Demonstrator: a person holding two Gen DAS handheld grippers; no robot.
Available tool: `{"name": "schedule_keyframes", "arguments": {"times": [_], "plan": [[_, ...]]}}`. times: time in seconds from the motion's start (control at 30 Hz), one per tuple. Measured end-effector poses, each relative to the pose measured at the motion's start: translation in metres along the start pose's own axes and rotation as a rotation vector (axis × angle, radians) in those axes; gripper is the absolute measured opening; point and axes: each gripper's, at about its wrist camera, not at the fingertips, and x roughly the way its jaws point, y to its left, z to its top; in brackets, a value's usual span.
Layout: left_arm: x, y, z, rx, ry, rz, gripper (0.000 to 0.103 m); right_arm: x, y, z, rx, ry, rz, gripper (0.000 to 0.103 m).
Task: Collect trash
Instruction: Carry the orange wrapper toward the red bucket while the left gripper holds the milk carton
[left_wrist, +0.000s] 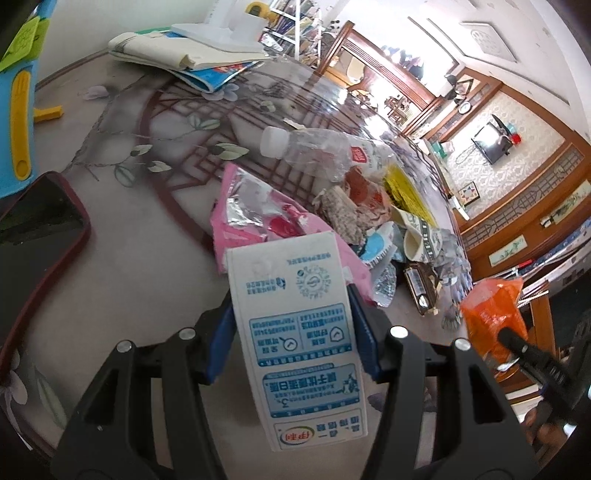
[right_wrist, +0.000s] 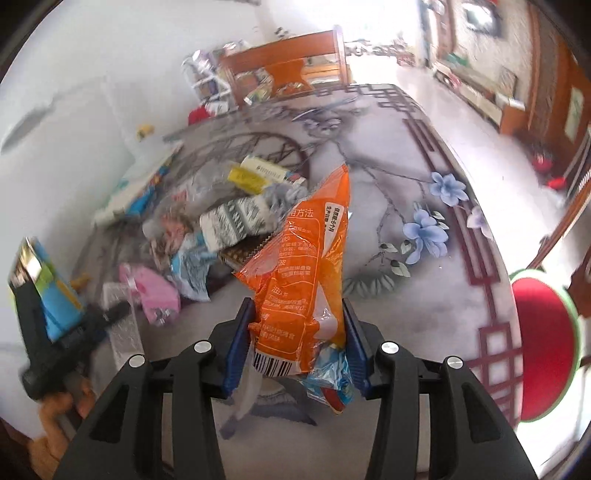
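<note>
My left gripper is shut on a white and blue milk carton, held above the table. My right gripper is shut on an orange snack wrapper; the wrapper also shows in the left wrist view. A pile of trash lies on the table: a pink wrapper, a clear plastic bottle, a crumpled paper cup, a yellow packet and a brown wrapper. In the right wrist view the pile sits left of the orange wrapper, and the left gripper is at the far left.
The table has a floral glass top with a rounded edge on the right. A dark phone lies at the left. Folded papers and a white box sit at the back. A blue and yellow toy stands far left. A red stool is beyond the edge.
</note>
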Motion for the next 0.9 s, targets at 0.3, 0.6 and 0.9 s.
{"name": "schedule_keyframes", "arguments": {"times": [0.3, 0.6, 0.9], "plan": [[-0.004, -0.010, -0.006, 0.036, -0.010, -0.010, 0.054, -0.013, -0.036, 0.004, 0.127, -0.029, 0.015, 0.044], [-0.013, -0.033, -0.021, 0.135, -0.044, 0.021, 0.054, -0.025, -0.054, 0.001, 0.158, -0.058, 0.021, 0.044], [-0.028, -0.078, -0.045, 0.207, -0.050, -0.026, 0.054, -0.037, -0.091, -0.008, 0.239, -0.067, 0.025, 0.044]]}}
